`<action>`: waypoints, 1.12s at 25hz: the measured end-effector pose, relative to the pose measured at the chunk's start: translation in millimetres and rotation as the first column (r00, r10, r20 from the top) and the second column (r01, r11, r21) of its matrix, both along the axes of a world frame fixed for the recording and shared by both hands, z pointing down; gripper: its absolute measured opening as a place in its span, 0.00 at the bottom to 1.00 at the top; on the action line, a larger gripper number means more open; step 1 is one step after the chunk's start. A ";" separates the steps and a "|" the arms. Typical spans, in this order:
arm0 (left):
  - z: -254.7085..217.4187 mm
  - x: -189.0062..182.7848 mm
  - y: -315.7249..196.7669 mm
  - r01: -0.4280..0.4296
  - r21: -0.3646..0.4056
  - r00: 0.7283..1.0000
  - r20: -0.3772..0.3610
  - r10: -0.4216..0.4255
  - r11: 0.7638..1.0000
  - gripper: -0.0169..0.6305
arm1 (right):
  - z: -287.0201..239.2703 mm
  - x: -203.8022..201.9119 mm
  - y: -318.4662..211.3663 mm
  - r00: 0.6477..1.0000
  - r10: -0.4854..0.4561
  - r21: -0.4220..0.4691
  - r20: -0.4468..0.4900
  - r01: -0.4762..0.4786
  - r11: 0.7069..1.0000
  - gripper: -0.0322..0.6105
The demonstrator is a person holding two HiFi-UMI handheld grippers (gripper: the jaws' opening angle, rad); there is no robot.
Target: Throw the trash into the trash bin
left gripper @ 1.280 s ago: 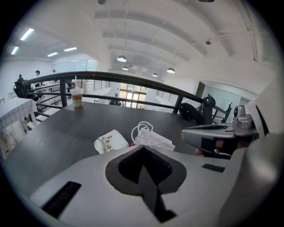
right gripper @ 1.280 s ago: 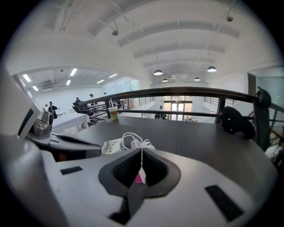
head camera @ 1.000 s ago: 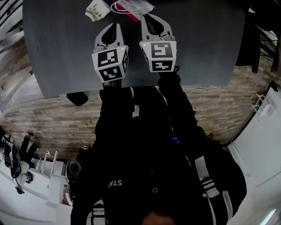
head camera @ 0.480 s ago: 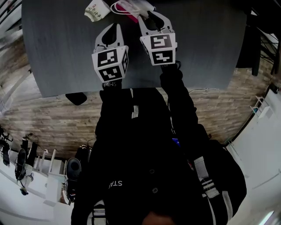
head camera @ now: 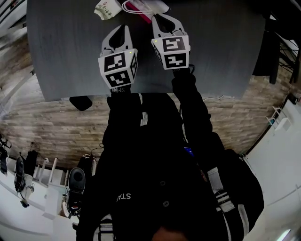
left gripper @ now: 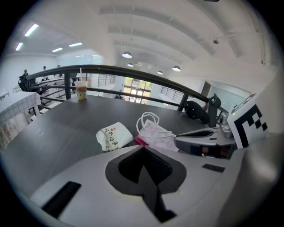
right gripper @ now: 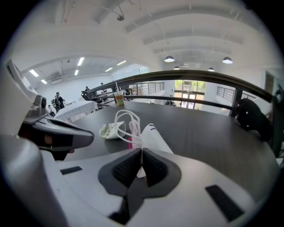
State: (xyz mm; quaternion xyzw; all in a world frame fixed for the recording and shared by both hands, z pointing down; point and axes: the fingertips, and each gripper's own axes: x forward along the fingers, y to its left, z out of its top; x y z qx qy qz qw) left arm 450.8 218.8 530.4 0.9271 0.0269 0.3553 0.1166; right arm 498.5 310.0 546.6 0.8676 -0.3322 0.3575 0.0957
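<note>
A white face mask (head camera: 149, 5) with ear loops lies at the far edge of the dark grey table (head camera: 66, 52), with something pink (right gripper: 130, 142) under it. My right gripper (right gripper: 141, 153) has its jaws closing, and the pads pinch the mask's (right gripper: 154, 136) near edge. A crumpled white paper wrapper (head camera: 107, 9) with red print lies just left of the mask. My left gripper (head camera: 123, 29) hovers beside the right one, shut and empty, a short way short of the wrapper (left gripper: 114, 136).
A plastic drink cup (left gripper: 80, 90) with a straw stands at the table's far edge by a dark railing (left gripper: 133, 71). A black object (left gripper: 199, 110) sits at the far right of the table. Wooden floor (head camera: 56, 122) shows below the near edge.
The right gripper pushed forward into the mask with its jaws apart half a second ago, and they have now closed on the mask's edge. The left gripper has stayed put.
</note>
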 end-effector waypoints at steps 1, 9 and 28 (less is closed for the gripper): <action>-2.9 -1.2 -1.8 0.004 0.001 1.000 -0.005 -0.004 1.000 0.03 | -4.1 -0.8 -0.8 1.000 0.002 0.006 -0.007 -0.002 1.000 0.09; -31.3 -17.8 -16.8 0.036 0.001 0.998 -0.046 -0.036 0.999 0.03 | -43.9 -13.9 -4.3 0.997 0.027 0.030 -0.071 -0.025 0.999 0.08; -99.7 -99.0 -62.4 0.215 -0.035 0.969 -0.120 -0.218 0.976 0.03 | -141.9 -82.8 -50.5 0.982 -0.051 0.070 -0.180 0.065 0.995 0.08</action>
